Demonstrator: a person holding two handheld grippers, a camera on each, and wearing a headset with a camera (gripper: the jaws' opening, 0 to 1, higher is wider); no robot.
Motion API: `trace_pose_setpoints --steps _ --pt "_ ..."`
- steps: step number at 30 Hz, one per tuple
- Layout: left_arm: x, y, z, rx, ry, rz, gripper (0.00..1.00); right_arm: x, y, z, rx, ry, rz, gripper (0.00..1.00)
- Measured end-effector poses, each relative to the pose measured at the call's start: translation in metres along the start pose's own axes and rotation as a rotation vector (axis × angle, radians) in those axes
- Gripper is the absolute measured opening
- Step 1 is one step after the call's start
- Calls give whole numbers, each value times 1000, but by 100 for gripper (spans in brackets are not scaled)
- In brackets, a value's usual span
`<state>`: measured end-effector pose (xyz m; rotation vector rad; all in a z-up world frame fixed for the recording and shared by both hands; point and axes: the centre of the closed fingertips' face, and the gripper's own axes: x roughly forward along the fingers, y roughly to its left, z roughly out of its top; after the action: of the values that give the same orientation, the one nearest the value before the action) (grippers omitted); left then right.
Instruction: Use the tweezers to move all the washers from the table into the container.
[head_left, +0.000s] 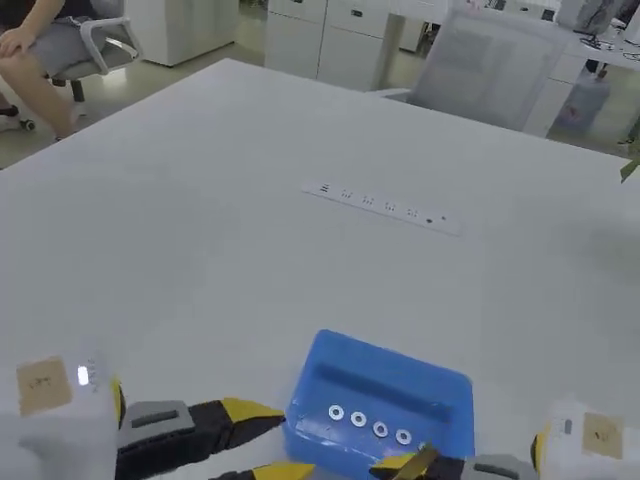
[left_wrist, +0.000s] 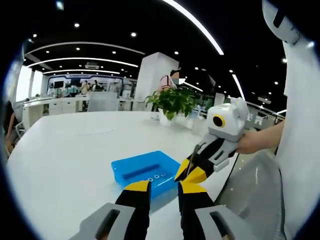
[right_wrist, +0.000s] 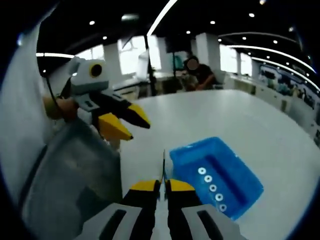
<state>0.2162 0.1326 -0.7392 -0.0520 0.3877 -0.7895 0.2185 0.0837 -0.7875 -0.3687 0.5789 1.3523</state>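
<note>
**Four washers (head_left: 369, 424) in the container (head_left: 330, 355), tweezers (right_wrist: 163, 166) gripped.**
The washers lay in a row inside the blue container. The right gripper (right_wrist: 163, 185) pinched the tweezers, and the left gripper (left_wrist: 164, 186) stood empty, jaws apart. Best practice was a steady pinch while checking the table (head_left: 200, 230).

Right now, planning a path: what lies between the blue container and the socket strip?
Bare white table, in the head view, from blue container to socket strip.
</note>
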Motion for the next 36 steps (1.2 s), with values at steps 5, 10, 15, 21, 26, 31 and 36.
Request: trace_pose_setpoints --steps 5,10,15,21,26,31,36 --pt "7 -21 -9 104 89 -136 14 5 20 -13 -110 80 74 3" --pt "14 -49 9 89 49 -262 7 10 35 -22 -194 139 127 3" --pt "19 -65 5 234 147 -334 9 12 39 -24 -223 155 130 3" --pt "27 -77 -1 346 255 -385 5 11 39 -28 -275 190 128 3" --pt "31 -81 -6 387 292 -400 0 9 37 -34 -309 223 120 3" --pt "30 -76 -10 412 316 -392 0 7 33 -40 -326 247 96 4" --pt "25 -59 -27 442 408 -371 0 11 28 -45 -343 265 72 5"
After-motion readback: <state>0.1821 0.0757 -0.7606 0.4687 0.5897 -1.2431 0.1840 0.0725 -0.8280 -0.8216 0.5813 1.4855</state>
